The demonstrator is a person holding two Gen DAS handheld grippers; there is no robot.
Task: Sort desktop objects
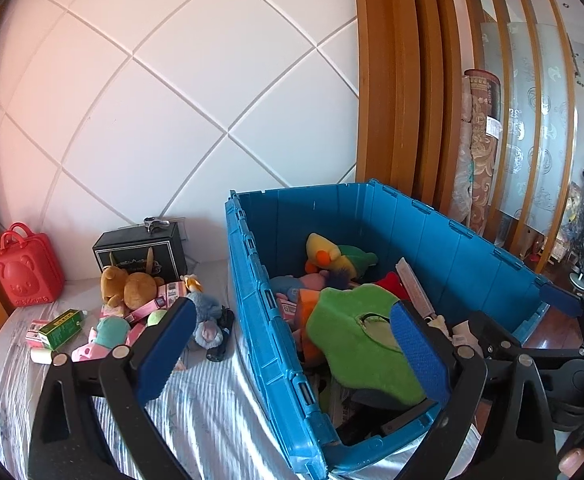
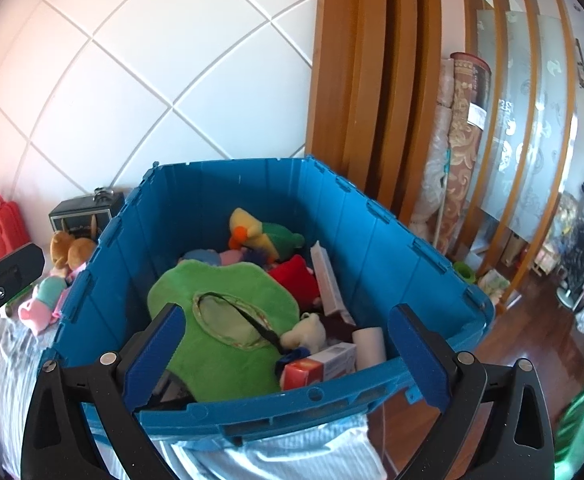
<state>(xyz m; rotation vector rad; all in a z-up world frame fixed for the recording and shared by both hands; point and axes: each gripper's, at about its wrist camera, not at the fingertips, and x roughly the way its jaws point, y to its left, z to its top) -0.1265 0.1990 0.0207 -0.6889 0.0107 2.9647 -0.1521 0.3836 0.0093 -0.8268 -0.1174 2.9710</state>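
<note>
Left wrist view: left gripper [image 1: 292,332] and right gripper [image 2: 287,344] both released, empty; green plush [image 1: 356,320] heaped centre in blue crate [image 1: 275,360], later drops may spill over rim

— What do we have ahead of our right gripper [image 2: 287,356]?
— Its jaws stand wide and empty over the near rim of the bin [image 2: 372,216]. Between them we see a green plush [image 2: 219,288], with a small box [image 2: 320,364] toward the right finger.

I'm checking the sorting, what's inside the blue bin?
The blue bin holds a big green plush, a yellow-green plush, a red plush and small boxes. Anything beneath is covered.
</note>
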